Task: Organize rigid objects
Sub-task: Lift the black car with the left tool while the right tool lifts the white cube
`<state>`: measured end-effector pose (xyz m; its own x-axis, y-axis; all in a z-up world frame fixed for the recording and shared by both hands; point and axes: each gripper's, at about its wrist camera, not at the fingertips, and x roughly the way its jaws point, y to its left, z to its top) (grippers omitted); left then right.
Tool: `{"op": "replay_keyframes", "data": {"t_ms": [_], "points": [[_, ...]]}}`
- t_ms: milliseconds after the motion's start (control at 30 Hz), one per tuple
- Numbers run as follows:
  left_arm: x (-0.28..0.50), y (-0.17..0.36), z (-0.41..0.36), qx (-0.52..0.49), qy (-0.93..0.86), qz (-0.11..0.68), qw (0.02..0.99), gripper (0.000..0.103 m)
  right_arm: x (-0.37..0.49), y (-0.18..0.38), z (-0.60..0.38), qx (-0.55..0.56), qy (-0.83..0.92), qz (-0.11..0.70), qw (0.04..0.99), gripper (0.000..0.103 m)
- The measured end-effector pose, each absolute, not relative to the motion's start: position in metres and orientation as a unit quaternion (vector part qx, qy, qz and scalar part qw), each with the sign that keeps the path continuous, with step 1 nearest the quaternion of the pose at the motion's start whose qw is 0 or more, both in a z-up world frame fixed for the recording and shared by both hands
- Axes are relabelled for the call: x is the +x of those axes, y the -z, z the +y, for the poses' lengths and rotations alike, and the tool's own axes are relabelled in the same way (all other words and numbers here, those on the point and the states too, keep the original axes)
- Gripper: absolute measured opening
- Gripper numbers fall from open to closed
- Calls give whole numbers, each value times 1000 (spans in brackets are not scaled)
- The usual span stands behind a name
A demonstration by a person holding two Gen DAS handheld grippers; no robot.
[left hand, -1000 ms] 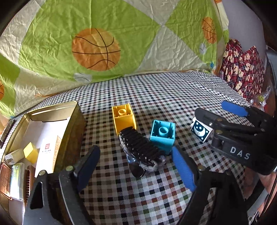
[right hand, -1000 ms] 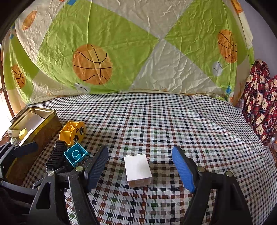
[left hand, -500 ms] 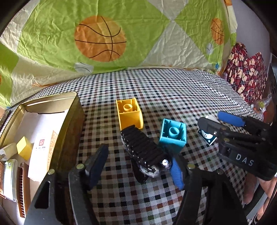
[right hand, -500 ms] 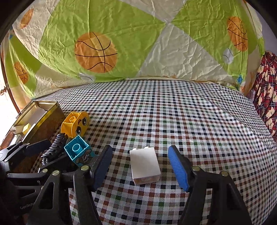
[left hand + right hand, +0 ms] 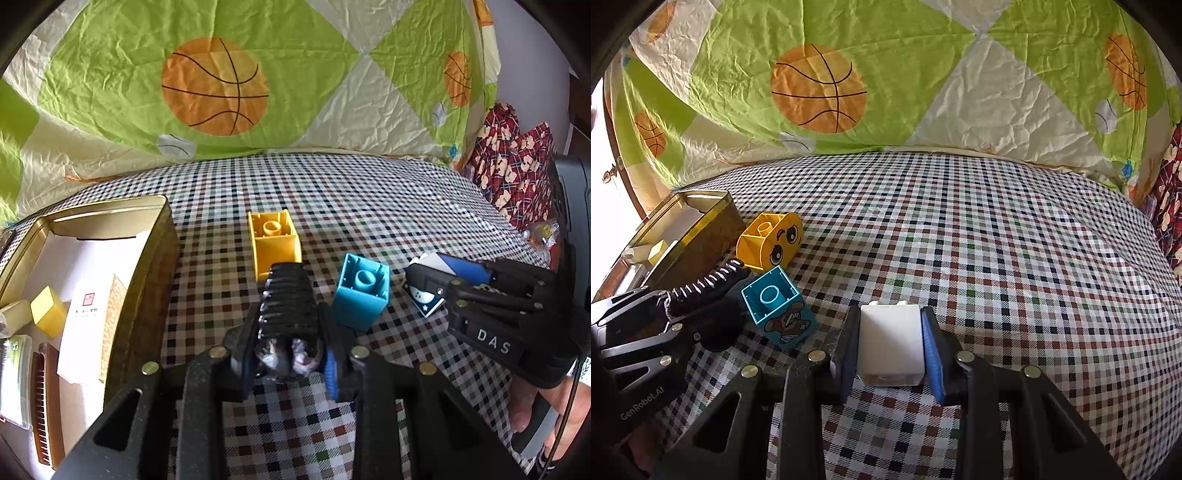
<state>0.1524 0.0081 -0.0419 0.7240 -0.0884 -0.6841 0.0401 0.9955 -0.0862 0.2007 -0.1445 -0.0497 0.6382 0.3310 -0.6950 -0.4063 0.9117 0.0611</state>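
On the checked cloth [image 5: 997, 258], the left gripper [image 5: 288, 365] is clamping a black ribbed clip [image 5: 290, 306], jaws narrow on its near end. The right gripper [image 5: 890, 354] is pinching a white block [image 5: 890, 343] on both sides. Yellow block [image 5: 273, 242] and blue block [image 5: 360, 295] are lying beside the clip (hollow sides up). A gold tin [image 5: 151, 266] is sitting left.

The checked bed [image 5: 369, 206] is seen low and close from both wrist cameras, faced toward the basketball sheet. The left view is set nearer the tin [image 5: 155, 258]; the tin [image 5: 701, 229], yellow block [image 5: 768, 240] and blue block [image 5: 775, 302] are shared.
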Motion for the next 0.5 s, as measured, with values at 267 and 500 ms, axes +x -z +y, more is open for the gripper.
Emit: {"op": "replay_keyframes", "data": {"t_ms": [267, 500], "points": [[137, 31, 6, -18, 17, 323, 946, 28, 183, 36, -156, -43, -195, 316, 927, 34], [124, 21, 5, -6, -11, 277, 961, 28, 169, 24, -164, -30, -188, 267, 945, 34]]}}
